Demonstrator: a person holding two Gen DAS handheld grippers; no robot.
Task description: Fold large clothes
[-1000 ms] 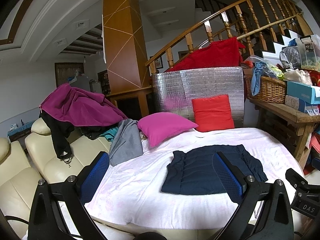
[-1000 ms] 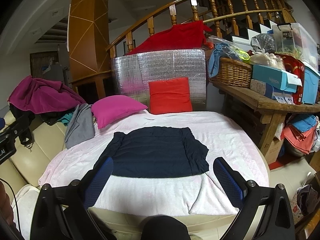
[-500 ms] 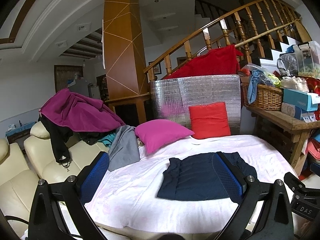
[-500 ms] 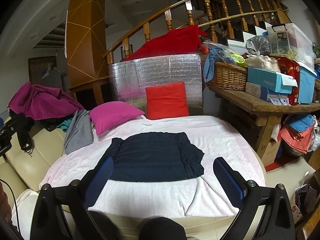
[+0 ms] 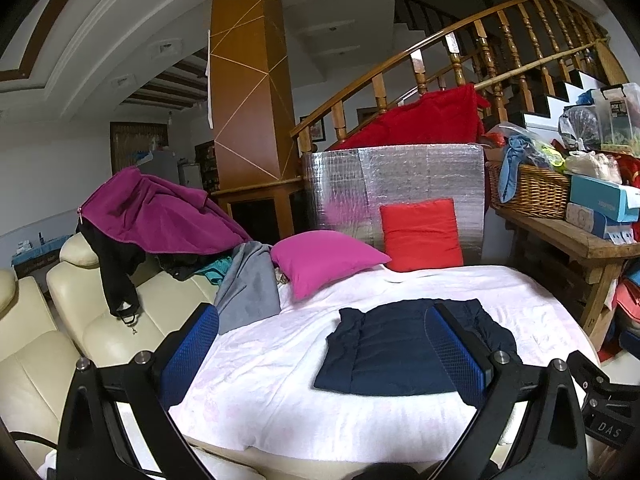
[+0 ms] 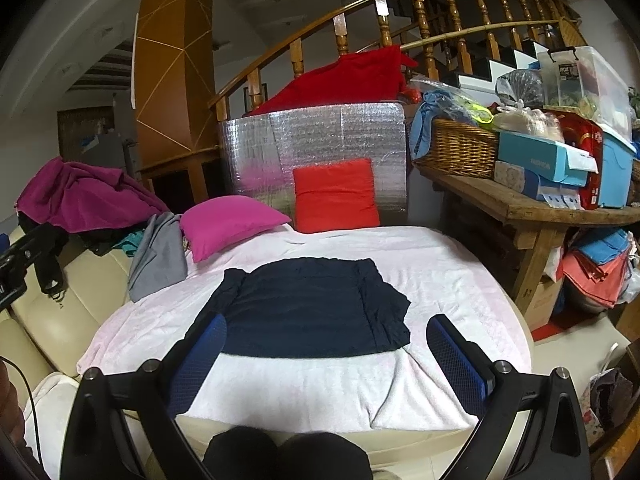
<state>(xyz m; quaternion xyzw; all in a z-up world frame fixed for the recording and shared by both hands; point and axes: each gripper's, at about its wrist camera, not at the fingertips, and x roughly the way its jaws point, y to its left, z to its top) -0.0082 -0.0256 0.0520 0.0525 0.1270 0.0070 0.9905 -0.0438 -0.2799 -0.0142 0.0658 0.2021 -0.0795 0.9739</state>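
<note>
The right wrist view shows the whole navy garment (image 6: 308, 308), folded into a rough rectangle and lying flat near the middle of the white-covered bed (image 6: 440, 264); the left wrist view hides part of it (image 5: 384, 348) behind a finger. Both the left claw (image 5: 320, 352) and the right claw (image 6: 326, 360) hover above the bed's near edge, fingers spread wide apart, gripping nothing.

the folded garment (image 6: 308, 308) lies flat in the middle of the blanket (image 6: 448, 276) that covers the table. behind it two cushions (image 6: 336, 196) lean on a foil panel (image 6: 320, 136), one to the left (image 6: 228, 220). left of the table stands a sofa (image 5: 80, 320) heaped with clothes (image 5: 152, 216). to the right, a wooden bench (image 6: 552, 208) carries a basket (image 6: 460, 148) and boxes (image 6: 536, 164)
</note>
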